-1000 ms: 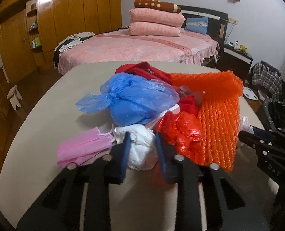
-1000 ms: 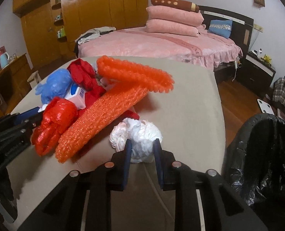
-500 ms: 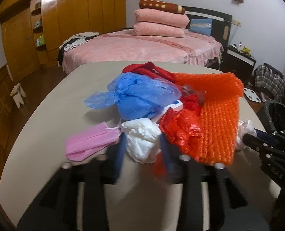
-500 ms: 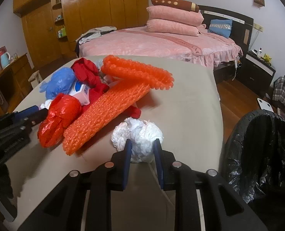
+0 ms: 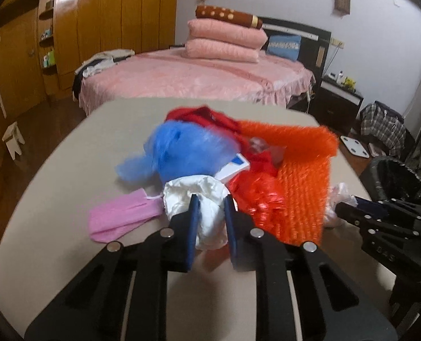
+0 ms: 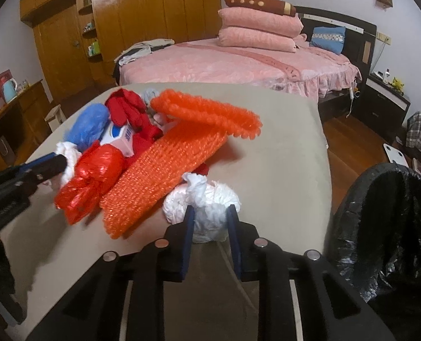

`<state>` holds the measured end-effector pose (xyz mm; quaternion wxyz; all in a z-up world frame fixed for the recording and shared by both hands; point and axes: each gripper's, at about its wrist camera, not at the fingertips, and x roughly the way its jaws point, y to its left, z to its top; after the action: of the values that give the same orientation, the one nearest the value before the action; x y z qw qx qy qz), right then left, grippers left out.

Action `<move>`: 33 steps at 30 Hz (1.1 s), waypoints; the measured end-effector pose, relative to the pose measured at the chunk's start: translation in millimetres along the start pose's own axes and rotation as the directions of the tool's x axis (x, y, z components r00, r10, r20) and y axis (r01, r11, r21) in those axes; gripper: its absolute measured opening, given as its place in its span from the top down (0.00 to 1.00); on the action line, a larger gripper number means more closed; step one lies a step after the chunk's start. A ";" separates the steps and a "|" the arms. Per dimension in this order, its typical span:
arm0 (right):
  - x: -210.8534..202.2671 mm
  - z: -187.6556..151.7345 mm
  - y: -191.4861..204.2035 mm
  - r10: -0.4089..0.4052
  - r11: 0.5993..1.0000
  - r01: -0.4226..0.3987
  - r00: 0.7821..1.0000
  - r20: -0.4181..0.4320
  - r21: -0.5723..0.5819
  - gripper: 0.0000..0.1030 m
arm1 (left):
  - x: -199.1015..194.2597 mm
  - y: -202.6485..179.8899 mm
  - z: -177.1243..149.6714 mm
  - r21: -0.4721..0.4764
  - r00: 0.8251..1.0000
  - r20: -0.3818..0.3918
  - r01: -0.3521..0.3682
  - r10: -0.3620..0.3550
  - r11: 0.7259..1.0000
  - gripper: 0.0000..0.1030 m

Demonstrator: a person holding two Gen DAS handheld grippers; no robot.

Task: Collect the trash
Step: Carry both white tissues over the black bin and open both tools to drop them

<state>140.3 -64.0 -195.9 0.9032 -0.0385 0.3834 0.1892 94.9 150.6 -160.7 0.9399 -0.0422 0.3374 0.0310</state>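
Orange mesh (image 6: 165, 176) crowds both jaws, each clenched around a white wad (image 5: 207, 213) (image 6: 207, 213).

The left gripper (image 5: 211, 207) clamps a white crumpled bag (image 5: 199, 196) at the near edge of a trash pile on the tabletop (image 5: 68, 176). A pink mask (image 5: 122, 217) lies left, blue bag (image 5: 182, 150) behind, orange netting (image 5: 301, 187) right.

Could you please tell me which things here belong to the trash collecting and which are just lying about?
For the job:
- white wad in left gripper
- white wad in right gripper
- orange mesh
- red bag
- blue bag
- pink mask
- bin

Lying about:
- bed
- pillows
- kettle
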 end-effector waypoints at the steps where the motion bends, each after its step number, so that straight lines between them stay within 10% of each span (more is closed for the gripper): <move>1: -3.9 0.4 -0.5 0.000 1.000 0.000 1.000 0.008 -0.002 0.78 | -6.9 -1.4 1.1 0.001 1.000 0.009 0.001 -0.001 1.000 0.83; 17: -84.0 3.4 -61.8 -0.088 0.987 0.070 0.988 0.124 0.143 0.78 | -25.7 -98.0 21.8 0.087 0.978 0.058 0.197 -0.202 0.977 0.83; 33: -137.8 -45.4 -191.9 -0.394 0.860 0.352 0.918 0.041 0.368 0.75 | 14.3 -258.5 11.1 0.237 0.861 -0.074 0.506 -0.504 0.830 0.79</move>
<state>93.3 -294.4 -144.8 0.9352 0.0619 0.3437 -0.0595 135.4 -105.0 -146.2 0.9110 -0.0119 0.3193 -0.2606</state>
